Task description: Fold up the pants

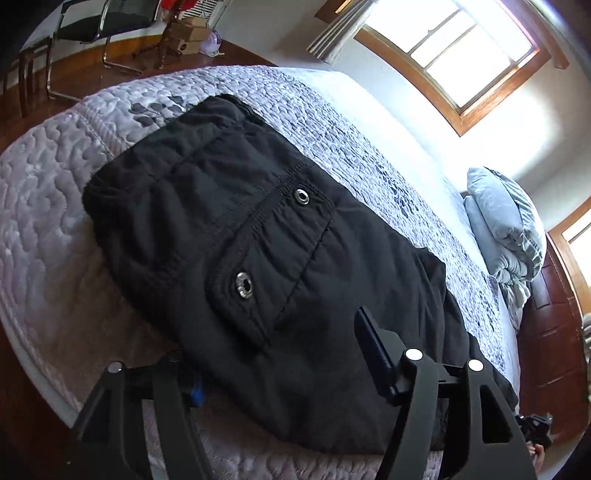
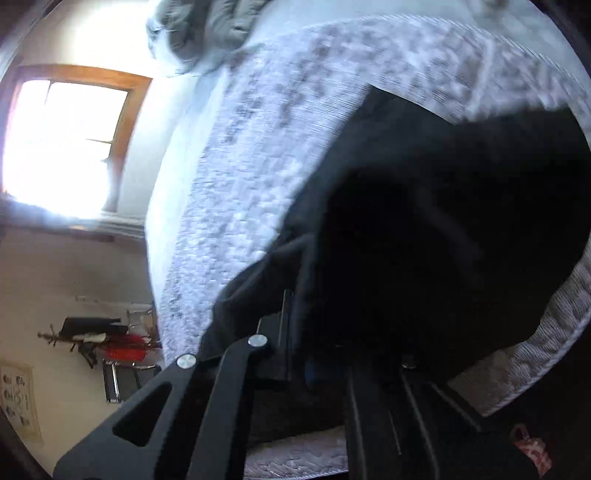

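Observation:
Black pants (image 1: 258, 229) lie folded on the quilted bed (image 1: 48, 229), a pocket flap with two metal snaps facing up. My left gripper (image 1: 269, 339) hovers low over their near edge, open, its fingers spread wide with the fabric lying beneath them and not pinched. In the blurred right wrist view the pants (image 2: 443, 221) fill the right half as a dark mass. My right gripper (image 2: 299, 314) is shut, its tips sunk in the black cloth; I cannot tell whether cloth is pinched. A black tool and part of a hand (image 1: 537, 452) show by the pants' right end.
Grey-blue pillows and bedding (image 1: 506, 229) are piled at the head of the bed by a dark wooden headboard (image 1: 554, 332). A chair (image 1: 92, 33) and boxes stand on the wooden floor beyond the foot. Bright windows (image 1: 461, 51) line the wall.

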`<state>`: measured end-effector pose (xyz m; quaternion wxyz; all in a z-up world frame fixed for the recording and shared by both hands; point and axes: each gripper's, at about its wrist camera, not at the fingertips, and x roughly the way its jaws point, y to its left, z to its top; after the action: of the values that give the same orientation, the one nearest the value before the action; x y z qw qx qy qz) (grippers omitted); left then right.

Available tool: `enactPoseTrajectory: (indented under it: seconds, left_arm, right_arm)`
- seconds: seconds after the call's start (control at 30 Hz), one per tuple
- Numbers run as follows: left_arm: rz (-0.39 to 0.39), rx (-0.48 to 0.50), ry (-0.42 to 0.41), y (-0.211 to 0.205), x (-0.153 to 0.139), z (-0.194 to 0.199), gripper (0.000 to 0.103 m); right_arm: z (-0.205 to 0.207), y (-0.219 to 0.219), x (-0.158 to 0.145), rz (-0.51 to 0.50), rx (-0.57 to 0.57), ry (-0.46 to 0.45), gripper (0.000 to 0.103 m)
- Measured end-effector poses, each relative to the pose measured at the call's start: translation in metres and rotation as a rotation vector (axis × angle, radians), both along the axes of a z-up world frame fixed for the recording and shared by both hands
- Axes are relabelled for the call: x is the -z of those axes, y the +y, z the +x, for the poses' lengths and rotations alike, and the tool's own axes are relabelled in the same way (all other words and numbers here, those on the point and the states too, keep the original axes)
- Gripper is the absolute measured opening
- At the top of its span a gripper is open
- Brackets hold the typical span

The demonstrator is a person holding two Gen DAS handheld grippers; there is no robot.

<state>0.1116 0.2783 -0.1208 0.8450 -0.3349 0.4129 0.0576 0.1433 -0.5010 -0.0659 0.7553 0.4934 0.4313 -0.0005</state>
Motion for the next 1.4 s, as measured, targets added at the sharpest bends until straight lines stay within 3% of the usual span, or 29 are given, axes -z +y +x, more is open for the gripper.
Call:
enactPoseTrajectory:
  seconds: [0.1,0.17,0.2,0.27,0.4,0.47,0.57,0.63,0.7,0.8,0.87,0.97,1.03,1.1,1.17,1.3,1.4]
  left_arm:
    - [-0.032,-0.009,0.003,-0.001,0.004,0.003,0.067]
    - [-0.023,-0.005,0.008,-0.004,0.005,0.005,0.067]
    - [-0.012,0.001,0.008,-0.006,0.005,0.005,0.067]
    - [0.006,0.010,0.011,-0.008,0.005,0.005,0.067]
    - [0.009,0.012,0.033,-0.007,0.005,0.009,0.067]
    - [0.033,0.009,0.038,-0.007,0.003,0.012,0.067]
    - [0.053,0.010,0.045,-0.007,-0.001,0.016,0.067]
    - [0.067,0.014,0.055,-0.009,-0.001,0.019,0.067]
    - [0.109,0.034,0.065,-0.010,-0.003,0.026,0.061]
    - [0.183,0.033,0.051,-0.002,-0.013,0.035,0.044]
    - [0.209,0.016,0.036,0.004,-0.018,0.039,0.043]
    - [0.238,0.035,0.079,0.003,-0.012,0.040,0.043]
    - [0.257,0.048,0.087,0.000,-0.012,0.032,0.048]
    - [0.250,0.031,0.098,0.001,-0.013,0.020,0.075]
    - [0.253,-0.014,0.102,0.002,-0.016,0.002,0.089]
    - [0.201,-0.063,0.105,0.004,-0.019,-0.028,0.099]
    - [0.098,-0.098,0.145,0.007,-0.004,-0.038,0.099]
  right_arm:
    - [0.001,0.022,-0.075,-0.070,-0.153,-0.344,0.003]
    - [-0.013,0.026,-0.100,-0.085,-0.169,-0.469,0.002]
    - [-0.020,0.024,-0.100,-0.082,-0.159,-0.480,0.002]
    - [-0.032,0.018,-0.083,-0.097,-0.131,-0.424,0.002]
    - [-0.040,-0.002,0.009,-0.124,-0.085,-0.050,0.004]
    - [-0.048,-0.013,0.047,-0.061,-0.055,0.028,0.007]
    - [-0.055,-0.020,0.052,0.014,-0.027,-0.005,0.016]
    - [-0.054,-0.019,0.040,-0.041,-0.052,-0.023,0.039]
    - [-0.053,-0.017,0.022,-0.095,-0.059,-0.044,0.047]
    - [-0.050,-0.019,0.014,-0.123,-0.065,-0.034,0.036]
    - [-0.048,-0.012,0.020,-0.137,-0.089,0.003,0.036]
    - [-0.040,-0.004,0.040,-0.169,-0.103,0.023,0.034]
    - [-0.047,0.000,0.046,-0.162,-0.092,0.016,0.038]
    - [-0.052,-0.002,0.054,-0.149,-0.094,0.003,0.045]
    - [-0.058,-0.003,0.050,-0.170,-0.104,0.003,0.055]
    - [-0.073,-0.009,0.045,-0.143,-0.097,-0.005,0.065]
    - [-0.082,-0.008,0.044,-0.102,-0.089,-0.011,0.069]
